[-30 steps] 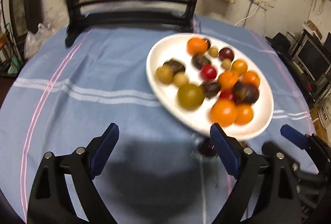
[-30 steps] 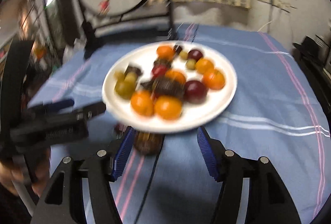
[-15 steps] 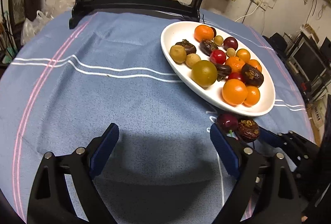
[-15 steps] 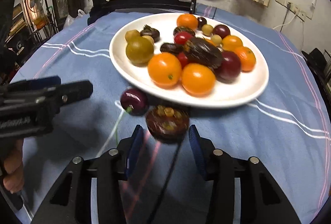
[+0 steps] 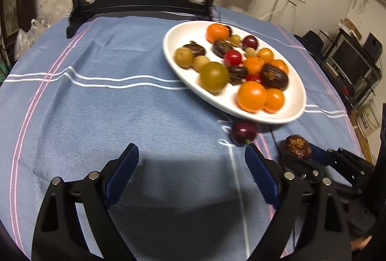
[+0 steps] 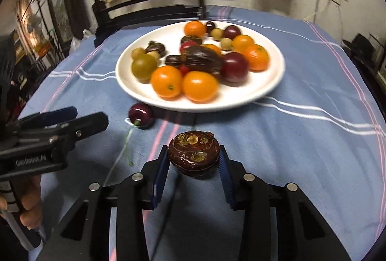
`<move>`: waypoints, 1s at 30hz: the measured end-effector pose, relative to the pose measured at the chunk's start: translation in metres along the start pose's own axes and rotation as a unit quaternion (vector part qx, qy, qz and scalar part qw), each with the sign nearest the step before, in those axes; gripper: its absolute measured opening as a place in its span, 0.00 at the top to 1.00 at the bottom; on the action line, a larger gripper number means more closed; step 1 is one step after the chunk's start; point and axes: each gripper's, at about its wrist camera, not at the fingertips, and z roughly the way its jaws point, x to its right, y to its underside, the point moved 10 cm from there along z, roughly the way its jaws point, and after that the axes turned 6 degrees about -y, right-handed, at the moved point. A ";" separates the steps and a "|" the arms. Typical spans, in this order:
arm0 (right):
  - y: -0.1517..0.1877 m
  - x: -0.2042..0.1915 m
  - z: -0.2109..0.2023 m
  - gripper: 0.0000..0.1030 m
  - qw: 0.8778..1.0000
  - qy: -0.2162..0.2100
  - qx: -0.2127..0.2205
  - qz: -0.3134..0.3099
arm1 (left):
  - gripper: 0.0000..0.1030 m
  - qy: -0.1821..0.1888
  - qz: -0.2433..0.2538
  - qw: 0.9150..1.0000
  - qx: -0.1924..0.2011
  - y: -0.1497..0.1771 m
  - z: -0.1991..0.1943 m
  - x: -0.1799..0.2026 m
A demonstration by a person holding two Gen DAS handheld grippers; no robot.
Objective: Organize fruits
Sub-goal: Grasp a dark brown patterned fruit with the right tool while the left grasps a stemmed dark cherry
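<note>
A white plate [image 6: 275, 82] holds several oranges, red and purple plums, yellowish fruits and dark brown ones. In front of its rim a purple plum [image 6: 141, 114] lies on the blue tablecloth. My right gripper [image 6: 193, 149] is closing, and its blue pads touch both sides of a dark brown, gold-spotted fruit [image 6: 194, 152]. The left wrist view shows that fruit [image 5: 297, 147] at the right gripper's tips, right of the plum [image 5: 243, 132] and the plate [image 5: 173, 49]. My left gripper [image 5: 191, 152] hangs open over bare cloth with nothing between its fingers; it is also in the right wrist view, left gripper [image 6: 89, 116], held by a hand.
A dark wooden chair [image 5: 144, 3] stands at the table's far edge. The blue tablecloth [image 5: 96, 92] with white and pink stripes covers the round table. Shelves and clutter [image 5: 349, 63] stand off the right side.
The right gripper's jaws narrowed from wide apart to touching the dark brown fruit. In the left wrist view, that fruit has moved right, away from the plum. The left gripper stayed open.
</note>
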 end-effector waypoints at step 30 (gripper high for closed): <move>-0.026 0.022 -0.039 0.61 0.996 -0.014 0.077 0.042 | 0.73 0.015 0.071 0.997 0.033 -0.037 -0.025 0.046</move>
